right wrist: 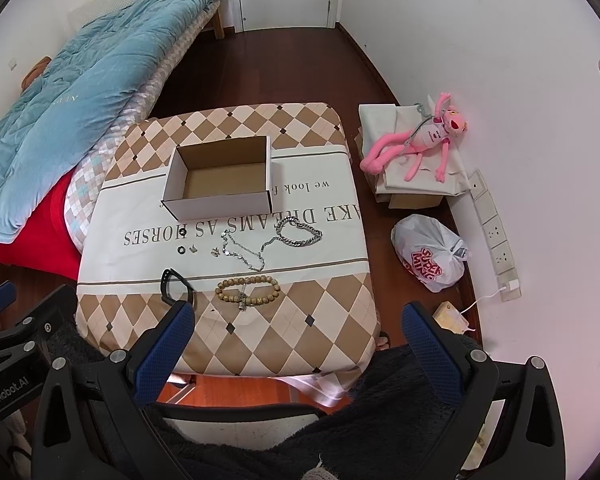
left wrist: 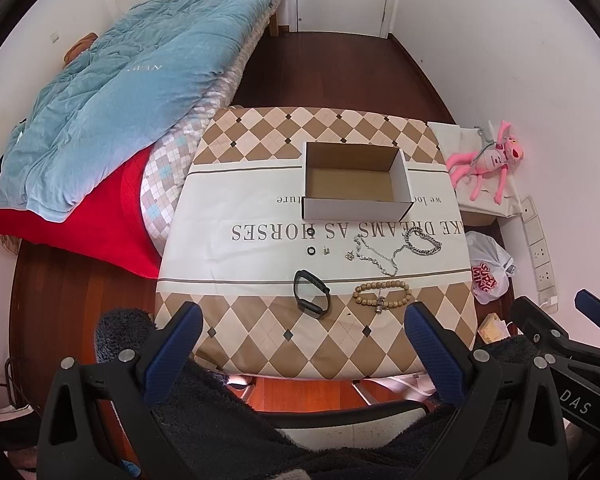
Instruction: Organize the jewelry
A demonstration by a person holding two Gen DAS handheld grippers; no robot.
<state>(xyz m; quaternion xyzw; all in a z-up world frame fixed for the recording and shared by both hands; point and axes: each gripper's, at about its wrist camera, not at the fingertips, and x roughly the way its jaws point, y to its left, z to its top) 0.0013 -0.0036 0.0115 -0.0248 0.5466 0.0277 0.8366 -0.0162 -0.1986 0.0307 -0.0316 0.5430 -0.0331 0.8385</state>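
Observation:
An open, empty white cardboard box (left wrist: 356, 180) (right wrist: 220, 176) stands on the cloth-covered table (left wrist: 260, 200) (right wrist: 332, 240). In front of it lie two small black rings (left wrist: 311, 232) (right wrist: 182, 232), a tiny earring (left wrist: 326, 251), a thin silver necklace (left wrist: 374, 254) (right wrist: 242, 252), a chunky silver chain bracelet (left wrist: 423, 241) (right wrist: 300, 234), a black wristband (left wrist: 311, 296) (right wrist: 176, 286) and a wooden bead bracelet (left wrist: 382, 295) (right wrist: 248, 290). My left gripper (left wrist: 302, 324) and my right gripper (right wrist: 298, 322) are open and empty, held back over the table's near edge.
A bed with a blue quilt (left wrist: 120, 92) and red sheet stands left of the table. A pink plush toy (right wrist: 424, 136) lies on a covered box at the right, with a plastic bag (right wrist: 430, 254) and a power strip (right wrist: 494, 232) on the wooden floor.

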